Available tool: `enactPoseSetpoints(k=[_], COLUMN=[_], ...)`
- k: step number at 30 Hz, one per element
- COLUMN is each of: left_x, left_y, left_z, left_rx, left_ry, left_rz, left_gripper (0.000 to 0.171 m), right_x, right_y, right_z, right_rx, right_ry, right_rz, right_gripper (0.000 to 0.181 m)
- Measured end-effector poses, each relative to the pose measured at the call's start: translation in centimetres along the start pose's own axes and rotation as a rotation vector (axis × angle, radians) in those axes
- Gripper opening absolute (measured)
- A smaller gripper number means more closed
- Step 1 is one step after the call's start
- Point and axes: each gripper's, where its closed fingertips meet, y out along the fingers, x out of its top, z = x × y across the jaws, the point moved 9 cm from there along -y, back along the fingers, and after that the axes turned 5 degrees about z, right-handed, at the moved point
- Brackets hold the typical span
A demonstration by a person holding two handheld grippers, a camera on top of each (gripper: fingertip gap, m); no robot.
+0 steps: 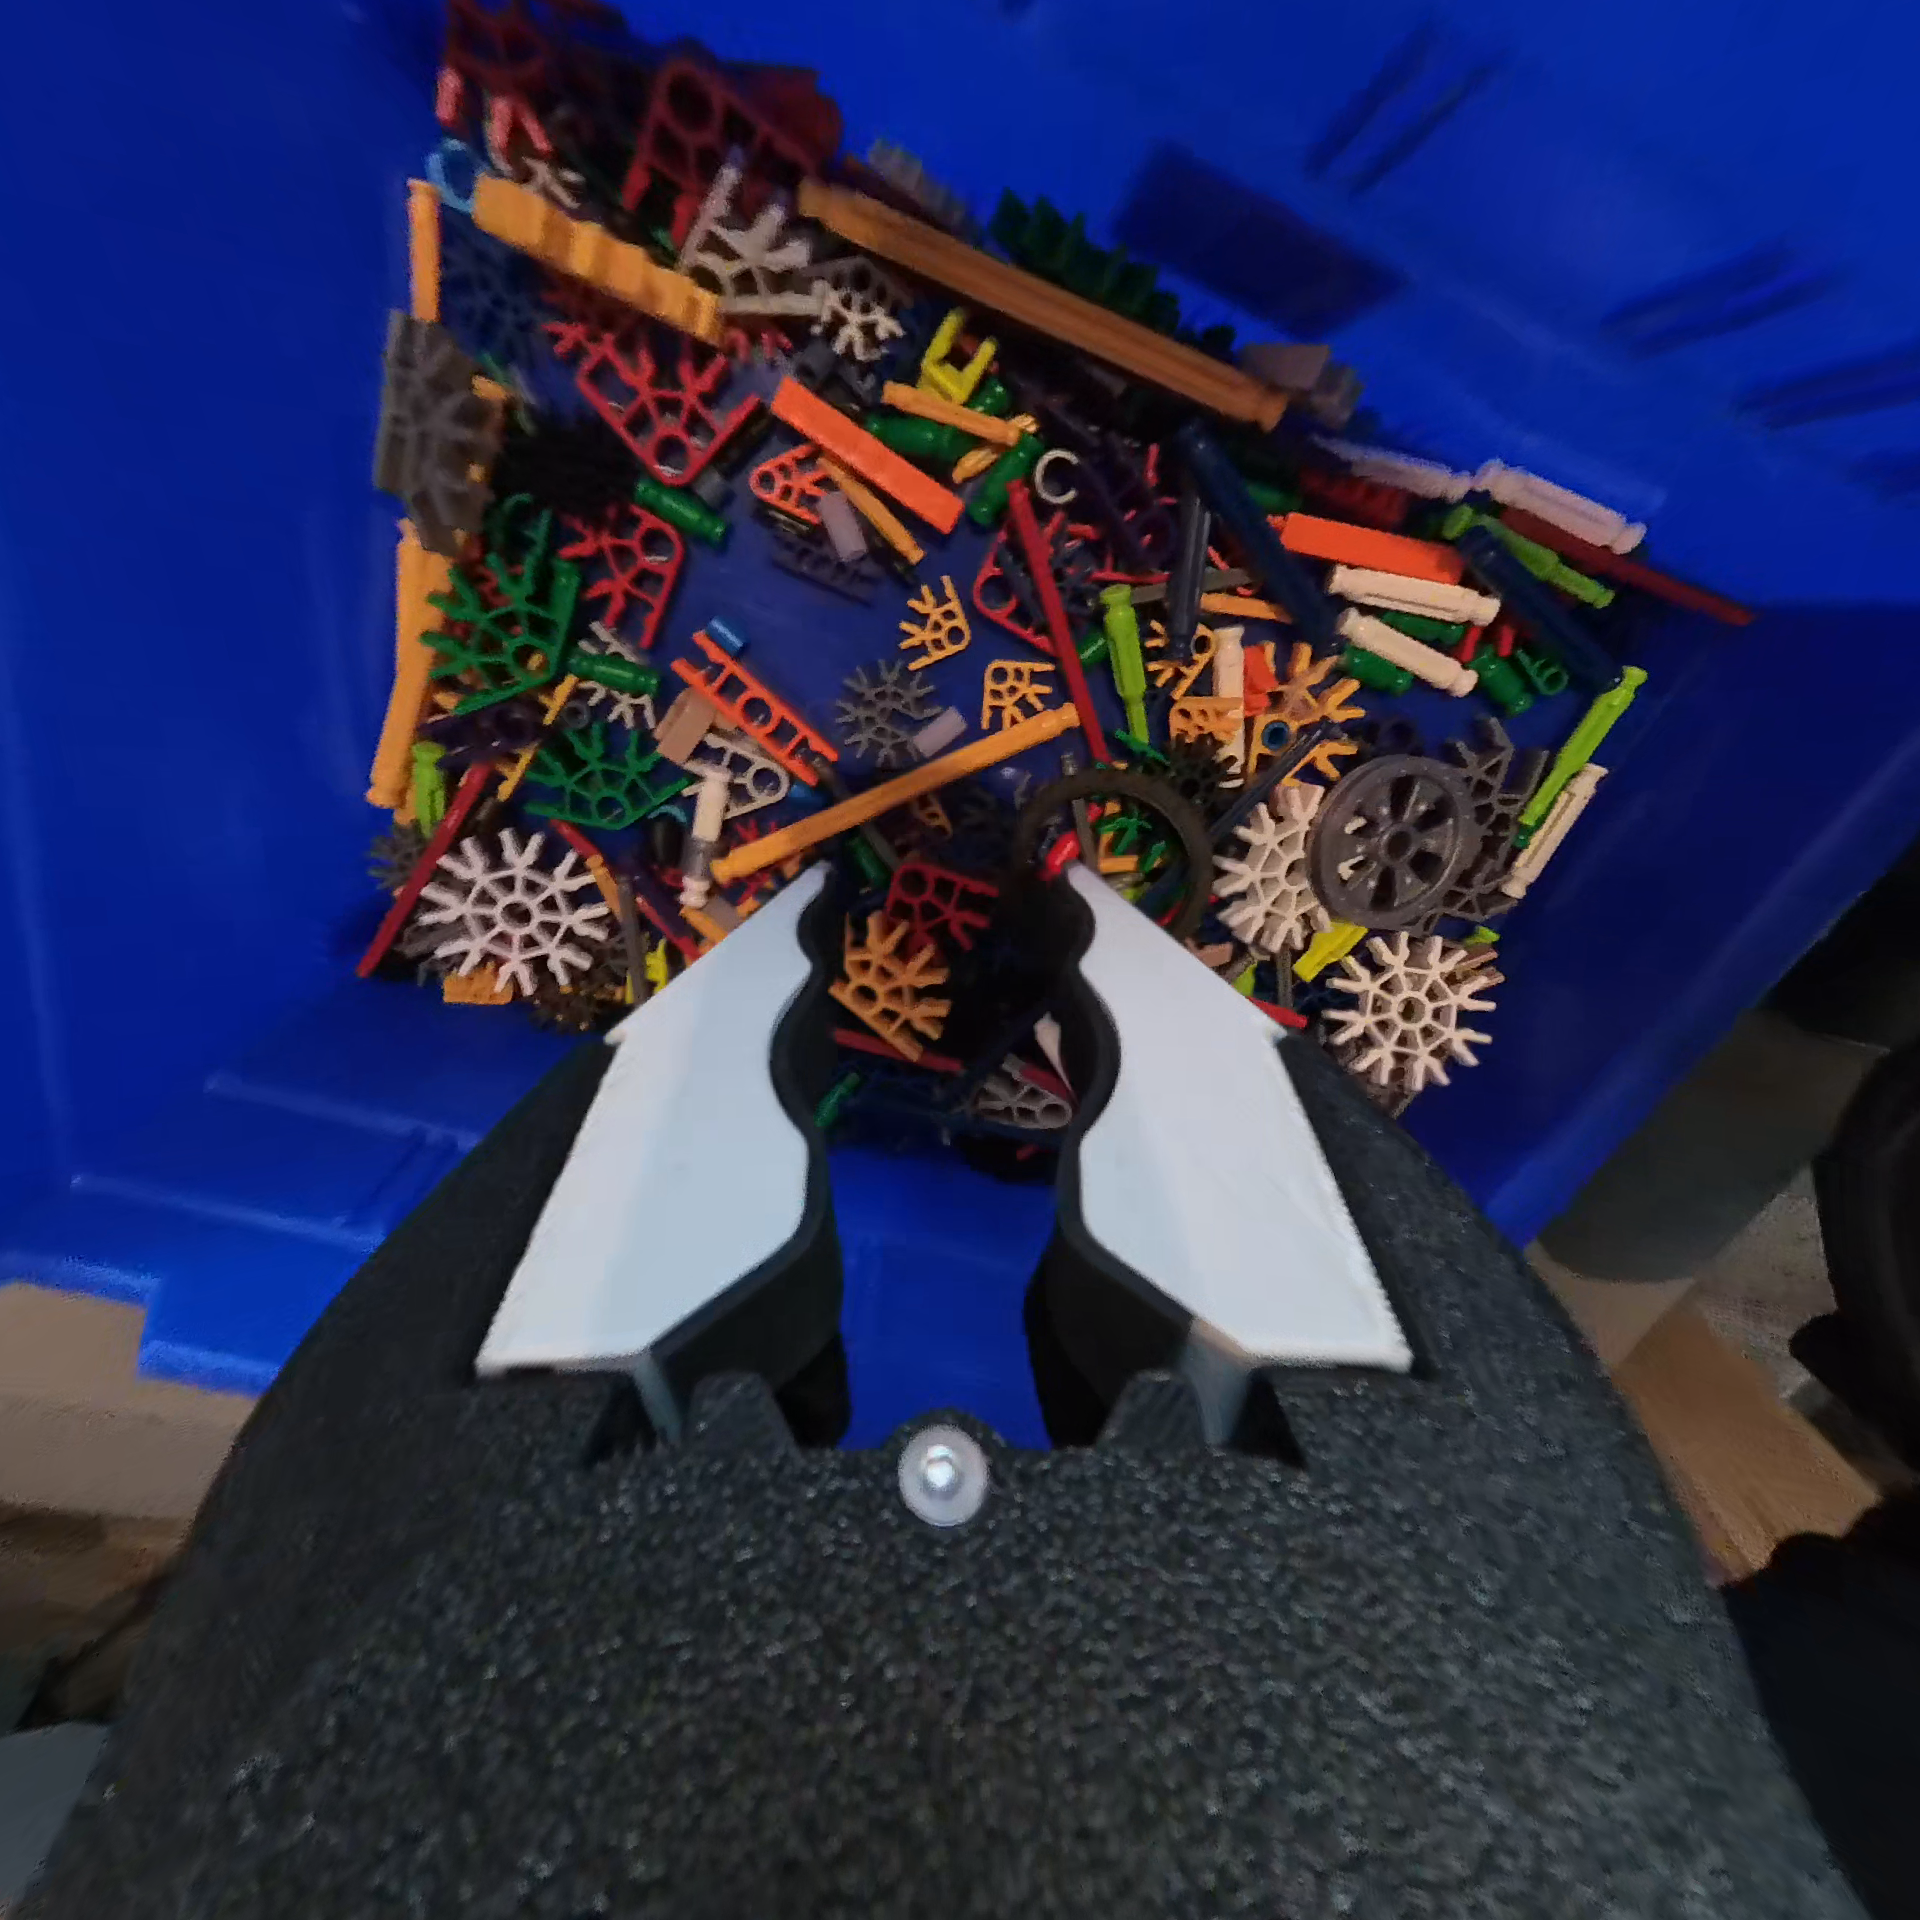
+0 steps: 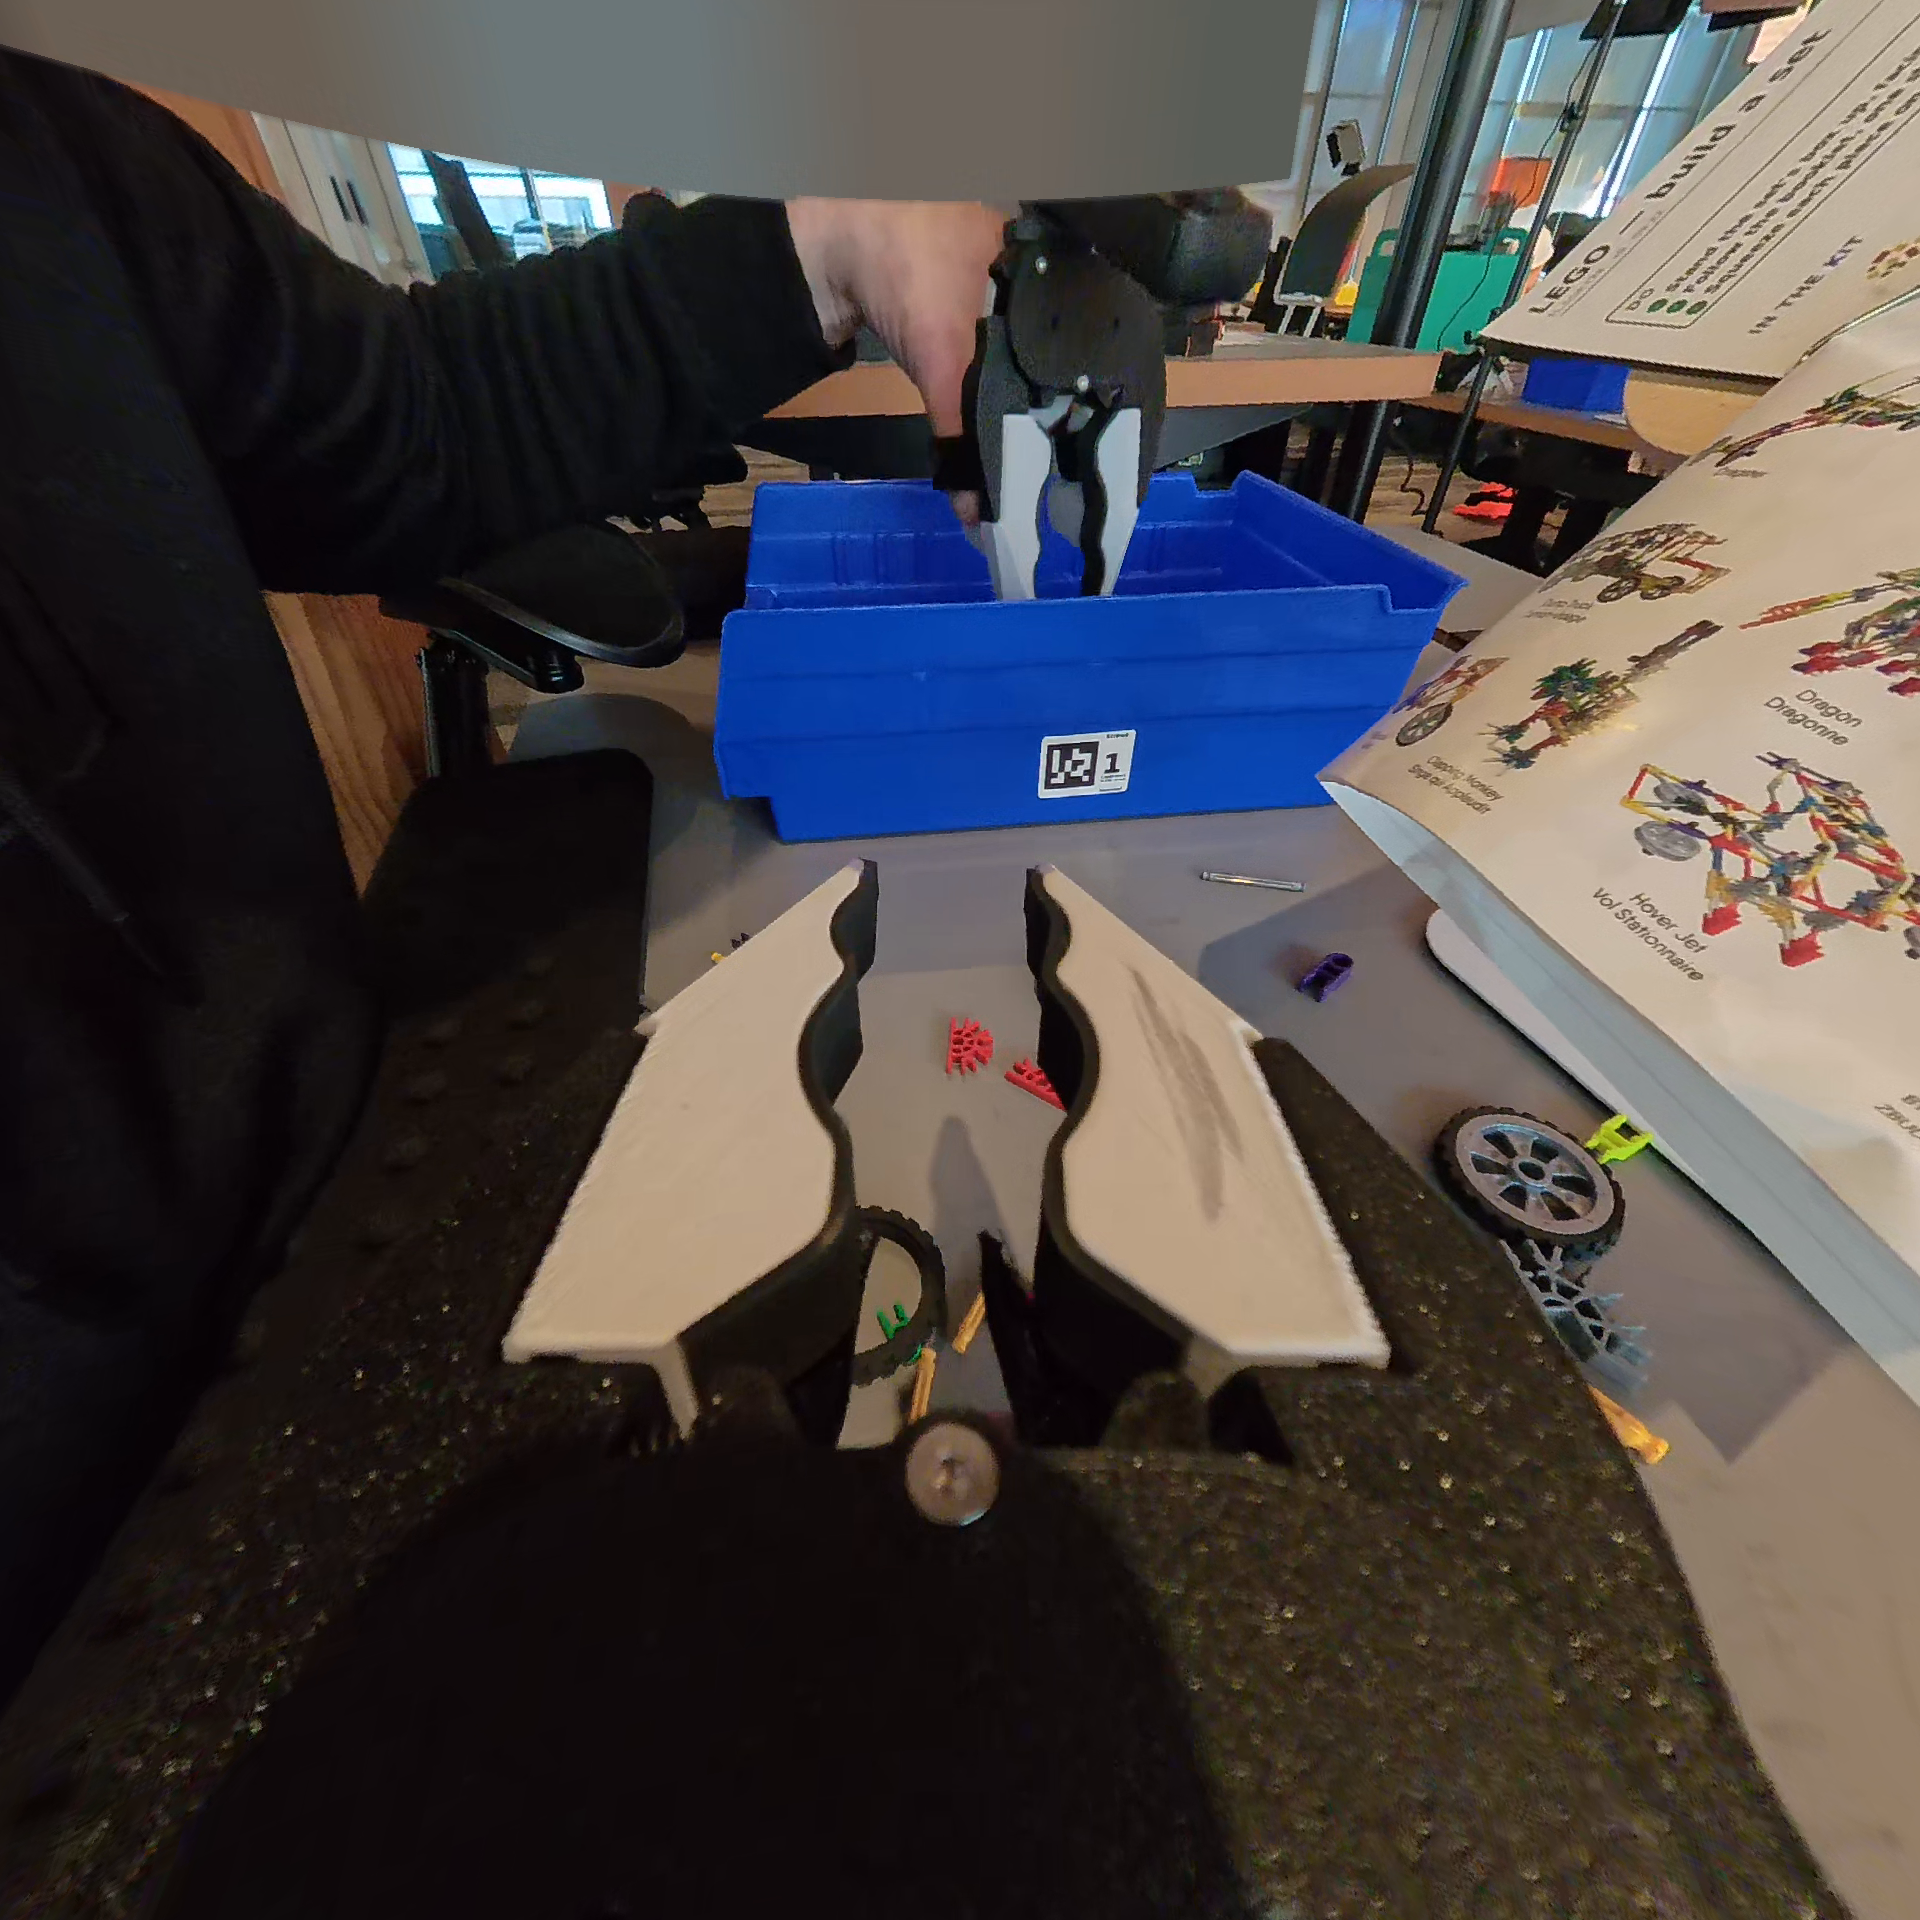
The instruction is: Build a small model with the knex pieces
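Observation:
My left gripper (image 1: 948,878) is open and points down into a blue bin (image 1: 260,727) filled with many coloured plastic construction pieces. Its tips hang just above a red connector (image 1: 935,899), an orange connector (image 1: 894,977) and a black tyre ring (image 1: 1122,842). It also shows in the right wrist view (image 2: 1049,587), held by a hand and dipped into the blue bin (image 2: 1039,686). My right gripper (image 2: 951,878) is open and empty above the grey table (image 2: 1195,1039). Two small red connectors (image 2: 968,1044) lie between its fingers. A black tyre ring (image 2: 904,1288) lies under its left finger.
A grey-spoked wheel (image 2: 1527,1190), a grey snowflake connector (image 2: 1590,1320), a purple piece (image 2: 1325,975) and a thin grey rod (image 2: 1252,883) lie on the table to the right. An open illustrated booklet (image 2: 1714,831) stands propped at the right. A person's dark sleeve (image 2: 312,416) fills the left. The gap from one gripper's tips to the other's is roughly 30 centimetres.

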Motion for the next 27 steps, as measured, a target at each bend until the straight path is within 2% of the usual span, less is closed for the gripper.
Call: enactPoseSetpoints(k=[6,8,13,17,19,21,24,27], left_x=[0.5,0.7,0.8,1.0,1.0,1.2,1.6,2.1], left_y=[2.0,2.6,2.6,2.4,1.9,0.9,-0.8,-1.3], left_z=[-2.0,-2.3,-1.6,-1.0,-0.5,0.0,-2.0,-5.6], left_rx=[-0.112,-0.122,-0.086,-0.027,0.037,0.112,0.070,-0.062], left_ry=[0.089,0.100,0.108,0.104,0.075,0.041,0.078,0.154], left_rz=[0.129,0.137,0.138,0.127,0.112,0.050,-0.067,-0.164], left_gripper=[0.048,0.046,0.008,0.004,0.005,0.017,0.019,0.016], right_x=[-0.1,-0.1,-0.2,-0.2,-0.2,-0.3,-0.3,-0.3], right_y=[-0.1,-0.1,0.0,0.0,0.0,0.0,0.0,-0.1], right_z=[-0.1,-0.1,-0.1,-0.2,-0.2,-0.3,-0.3,-0.3], right_rx=[-0.004,-0.005,-0.004,-0.009,-0.012,-0.013,-0.015,-0.014], right_ry=[-0.005,-0.006,-0.005,-0.007,-0.006,-0.006,-0.004,-0.002], right_rz=[0.008,0.008,0.014,0.018,0.018,0.019,0.020,0.018], right_gripper=[0.028,0.028,0.028,0.028,0.028,0.027,0.028,0.027])
